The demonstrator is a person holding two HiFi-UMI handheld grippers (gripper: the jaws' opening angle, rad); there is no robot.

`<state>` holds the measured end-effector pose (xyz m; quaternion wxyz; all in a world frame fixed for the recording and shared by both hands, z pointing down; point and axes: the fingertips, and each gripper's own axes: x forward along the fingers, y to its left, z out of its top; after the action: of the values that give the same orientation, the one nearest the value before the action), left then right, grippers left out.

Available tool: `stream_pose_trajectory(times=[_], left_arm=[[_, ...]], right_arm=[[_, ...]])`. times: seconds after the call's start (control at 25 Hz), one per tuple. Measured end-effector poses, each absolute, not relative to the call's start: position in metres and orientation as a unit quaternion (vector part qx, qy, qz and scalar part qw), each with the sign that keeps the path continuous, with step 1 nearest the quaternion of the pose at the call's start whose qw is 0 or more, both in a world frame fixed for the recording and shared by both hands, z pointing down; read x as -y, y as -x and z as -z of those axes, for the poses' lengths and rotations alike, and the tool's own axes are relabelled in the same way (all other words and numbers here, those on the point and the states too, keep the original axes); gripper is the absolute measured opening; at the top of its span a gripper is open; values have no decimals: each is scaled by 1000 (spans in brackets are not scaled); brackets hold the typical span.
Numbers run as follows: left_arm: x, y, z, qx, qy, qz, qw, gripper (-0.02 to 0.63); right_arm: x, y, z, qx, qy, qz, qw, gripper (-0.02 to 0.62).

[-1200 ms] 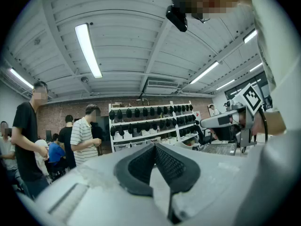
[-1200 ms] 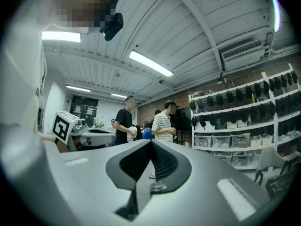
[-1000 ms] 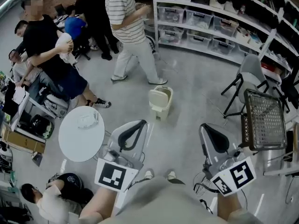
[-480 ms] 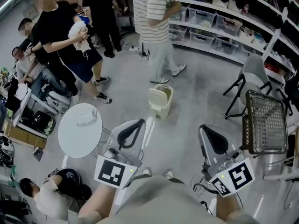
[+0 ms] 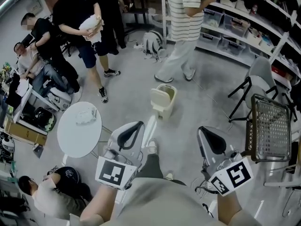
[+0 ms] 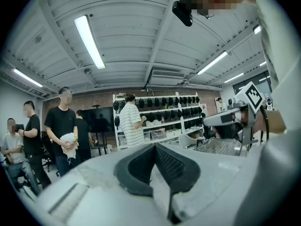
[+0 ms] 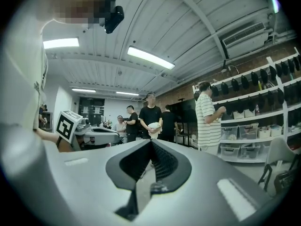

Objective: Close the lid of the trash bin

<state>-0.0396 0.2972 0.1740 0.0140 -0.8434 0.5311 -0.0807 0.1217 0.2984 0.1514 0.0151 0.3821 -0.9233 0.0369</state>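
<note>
A small cream trash bin [image 5: 162, 101] stands on the grey floor in the head view, its lid tipped up and open. My left gripper [image 5: 141, 125] is held low and short of the bin, pointing at it, jaws shut on nothing. My right gripper [image 5: 201, 130] is level with it, further right, also shut and empty. In the left gripper view the left gripper [image 6: 154, 145] aims up at the ceiling and shelves, with its black pads meeting. The right gripper [image 7: 150, 141] shows the same in its own view. The bin is in neither gripper view.
A round white table [image 5: 79, 131] stands left of my left gripper. A person in a striped shirt [image 5: 184, 22] stands just beyond the bin, another in black [image 5: 84, 18] to the left. A wire-mesh chair [image 5: 270, 128] and a grey chair [image 5: 256, 76] are at right, with shelves [image 5: 244, 25] behind.
The striped-shirt person has walked right, past the bin, and the person in black has moved up the frame. One of my feet has stepped forward between the grippers. Both grippers stay shut.
</note>
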Motion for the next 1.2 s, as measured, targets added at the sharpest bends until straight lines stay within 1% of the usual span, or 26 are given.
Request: stream_pose_trajectory(times=[0.32,0.76,0.88,1.2], left_arm=[[-226,53,-214,-515,852,89,-15,3],[-74,83,-275,-464,873,137,-55,3],[-35,90,-300,-434,885,161,-46,3],[44,99,-380,-391,894,195,-99,3]], right_arm=[[-226,-102,-191,918,-390,-62,44,3],[-71,-54,-251,899,-410,-125,87,3],[-30,-43,-272,891,-420,-143,99,3],[59,-28,-337,873,-438,-179,121,3]])
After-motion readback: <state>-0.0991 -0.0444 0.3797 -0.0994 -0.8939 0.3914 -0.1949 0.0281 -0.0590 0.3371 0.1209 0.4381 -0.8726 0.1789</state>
